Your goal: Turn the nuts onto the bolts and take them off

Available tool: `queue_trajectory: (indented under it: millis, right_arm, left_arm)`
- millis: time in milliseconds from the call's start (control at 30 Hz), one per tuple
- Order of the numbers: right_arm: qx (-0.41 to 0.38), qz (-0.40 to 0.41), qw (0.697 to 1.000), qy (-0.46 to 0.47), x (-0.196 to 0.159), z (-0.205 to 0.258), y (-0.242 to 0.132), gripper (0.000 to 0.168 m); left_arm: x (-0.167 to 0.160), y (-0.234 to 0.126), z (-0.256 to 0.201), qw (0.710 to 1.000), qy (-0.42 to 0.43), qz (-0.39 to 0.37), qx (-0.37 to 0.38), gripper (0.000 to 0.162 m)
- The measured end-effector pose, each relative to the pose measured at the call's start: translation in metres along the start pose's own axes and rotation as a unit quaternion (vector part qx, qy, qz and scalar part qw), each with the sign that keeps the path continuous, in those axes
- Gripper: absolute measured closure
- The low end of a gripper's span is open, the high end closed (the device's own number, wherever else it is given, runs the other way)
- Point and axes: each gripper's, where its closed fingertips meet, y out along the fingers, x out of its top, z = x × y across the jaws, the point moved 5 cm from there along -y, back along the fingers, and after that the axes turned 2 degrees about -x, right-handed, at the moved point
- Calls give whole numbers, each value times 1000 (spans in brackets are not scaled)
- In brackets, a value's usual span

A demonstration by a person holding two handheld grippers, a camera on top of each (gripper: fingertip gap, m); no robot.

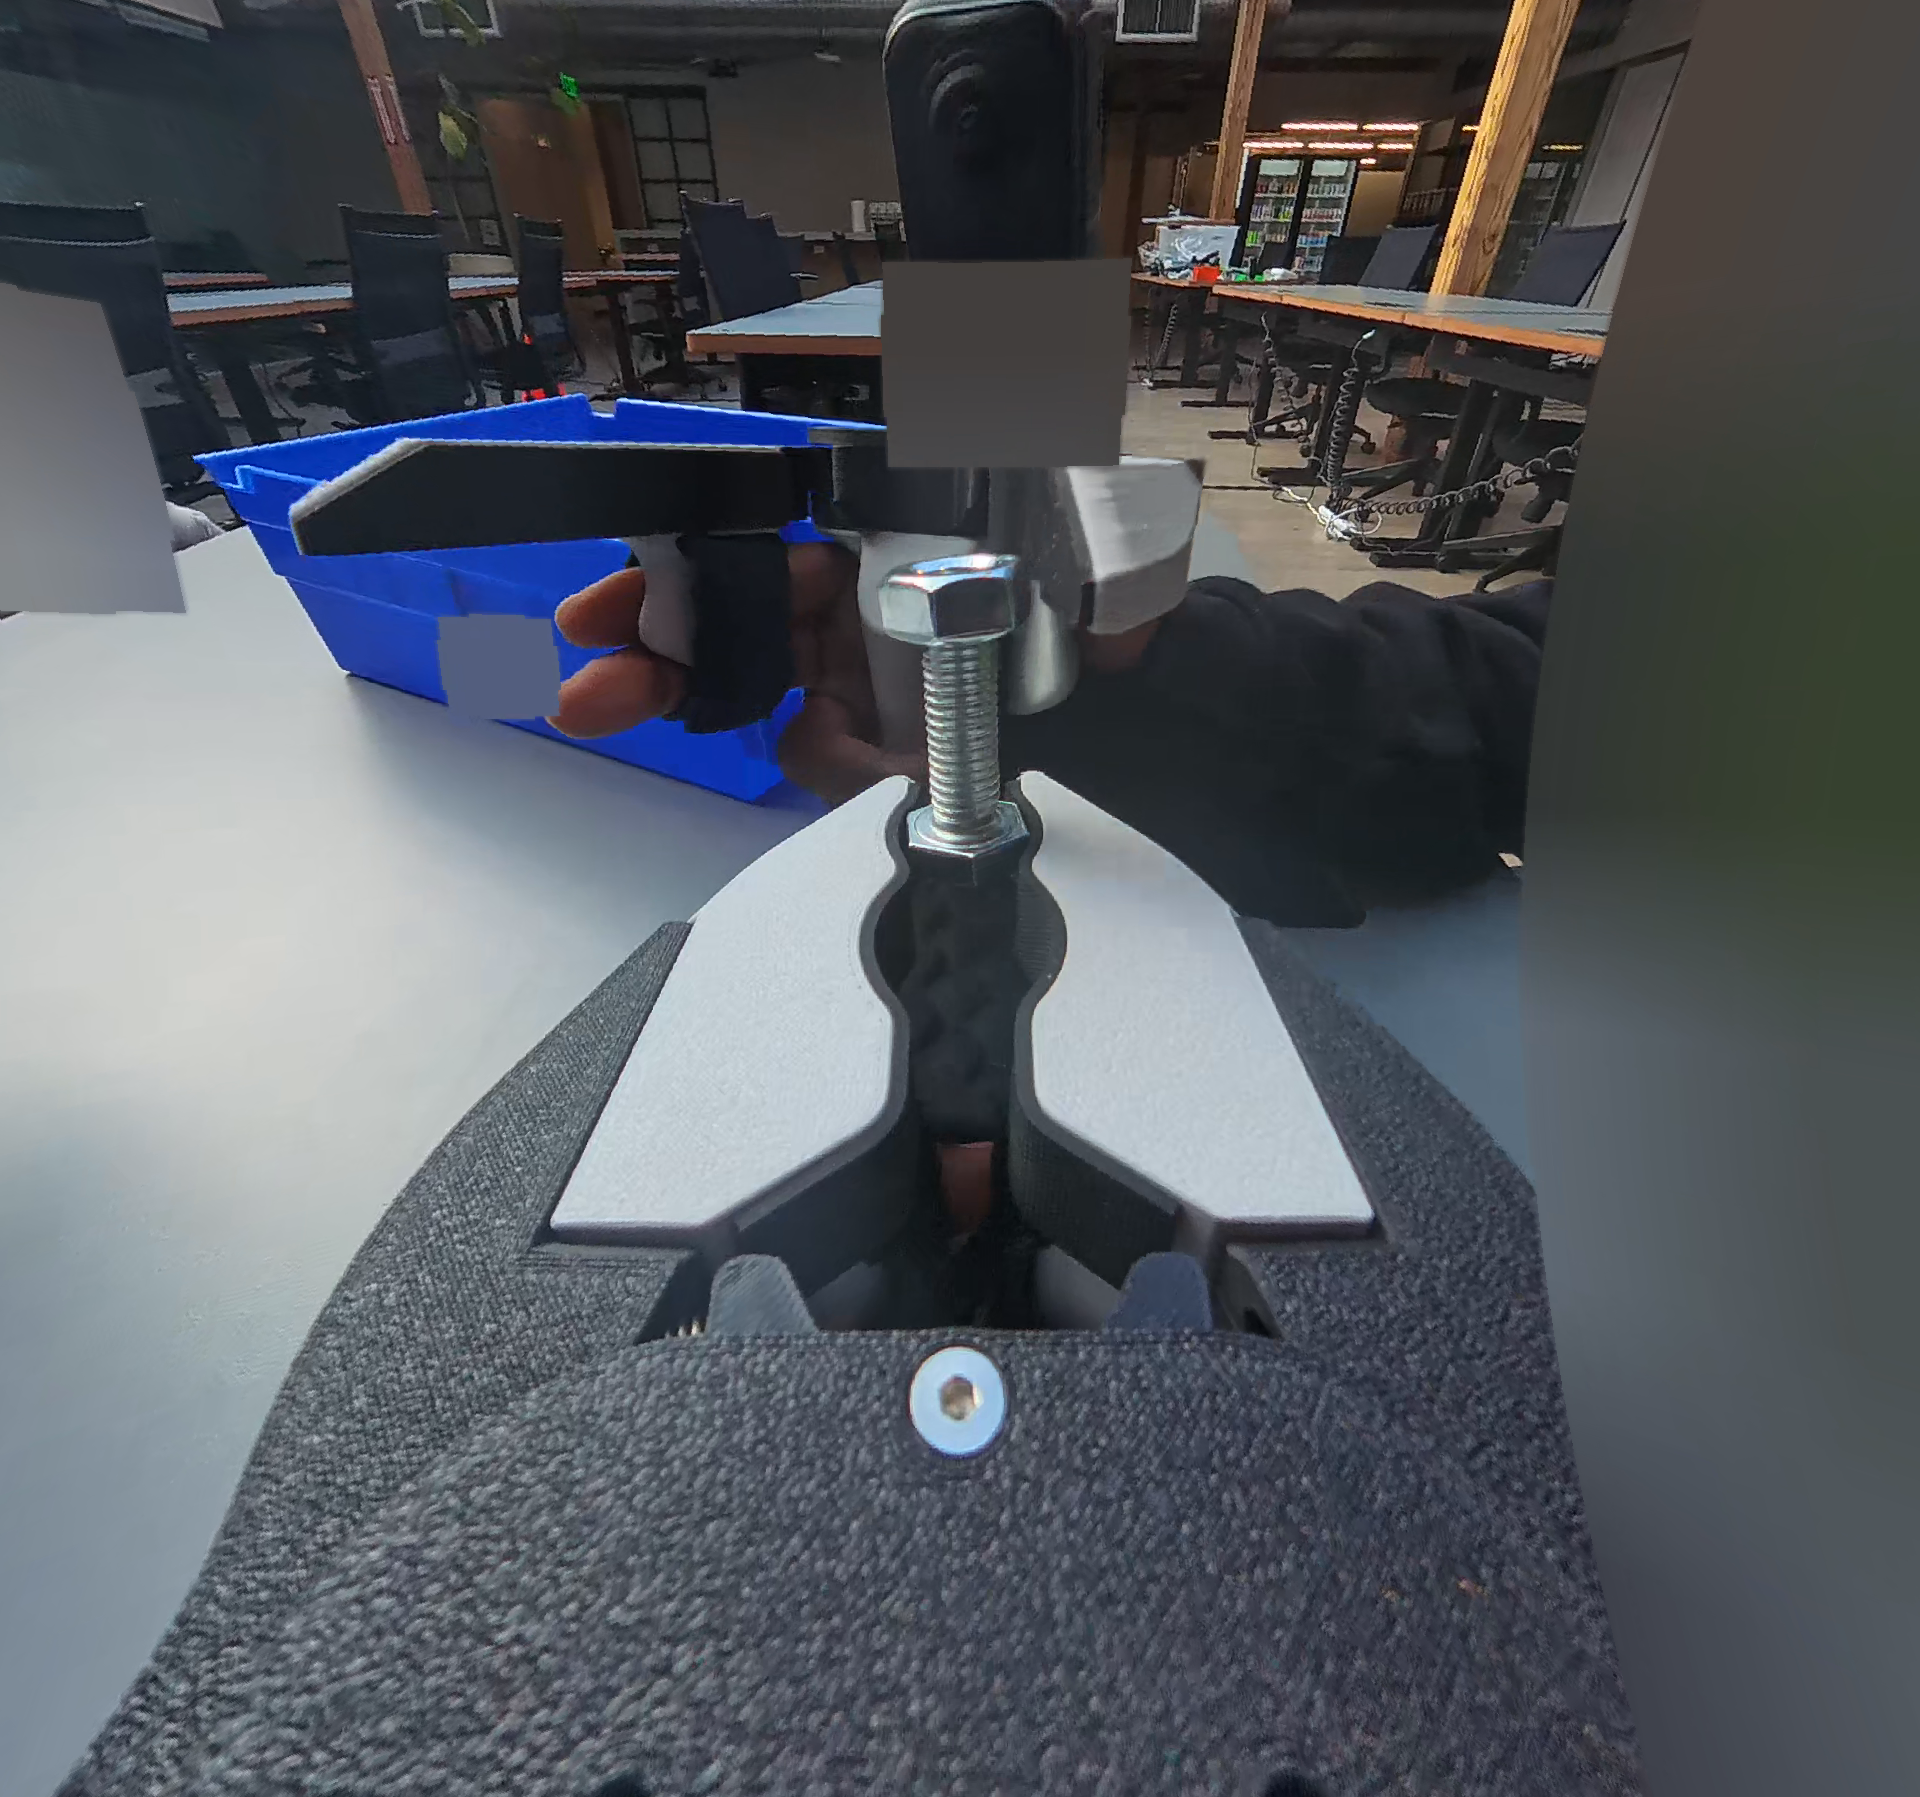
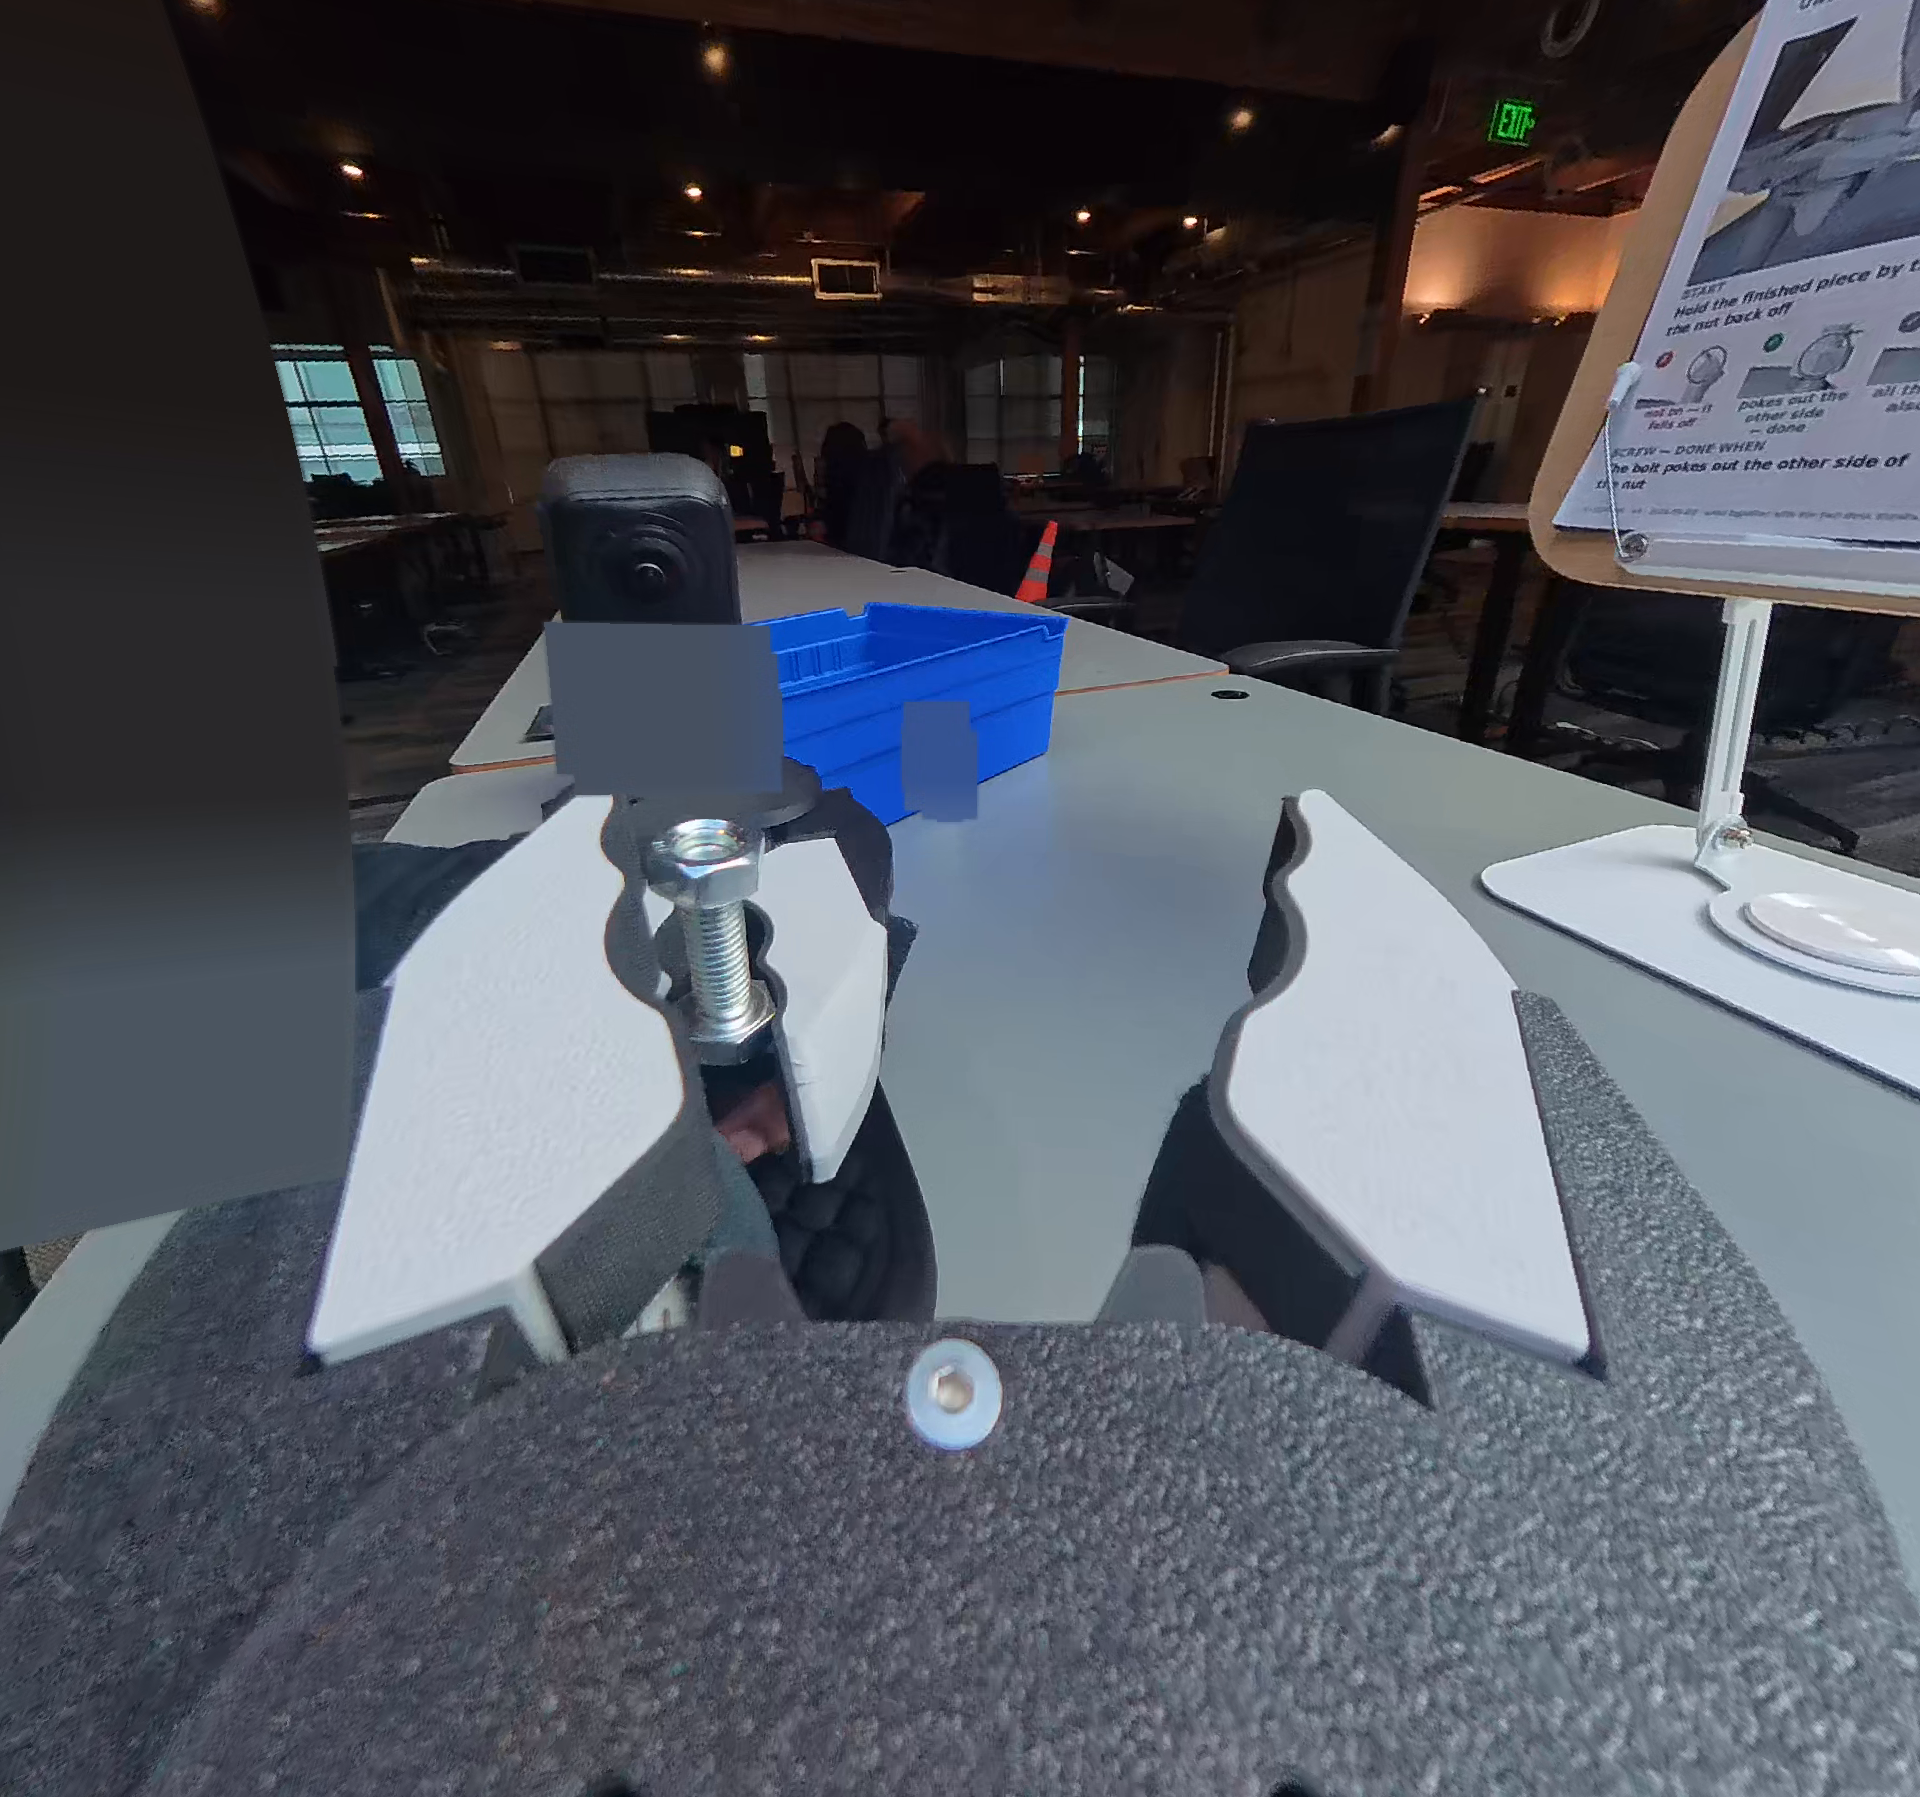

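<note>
between the left gripper's pinching white fingers stands a threaded steel bolt, head clamped, silver hex nut at its tip; right gripper, fingers spread, should close squarely on the nut's flats.

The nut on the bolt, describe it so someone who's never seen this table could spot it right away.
Start at the grey table with the blue bin; in front of it the left gripper is shut on the head of an upright silver bolt. The nut is the shiny hexagonal ring at the very top of its thread, well above the clamped head.
</note>
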Motion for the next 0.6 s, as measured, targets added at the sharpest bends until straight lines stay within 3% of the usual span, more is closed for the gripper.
queue_trajectory:
  millis: [200, 367, 500, 600]
  right_arm:
    - [-1, 5, 1000, -9, 4, -7, -10, 58]
    - [62, 21, 998, -5, 12, 0, -20, 68]
    - [107, 111, 988, -27, 34, 7, -26, 94]
    - [137, 267, 950, -87, 57, 13, -17, 114]
  left_arm:
    - [1, -1, 1, 1000, -5, -6, -3, 148]
    - [1, -1, 1, 1000, -7, -7, -2, 148]
    - [1, -2, 3, 1000, -14, -10, 2, 148]
    - [2, -2, 4, 1000, -18, -13, 2, 148]
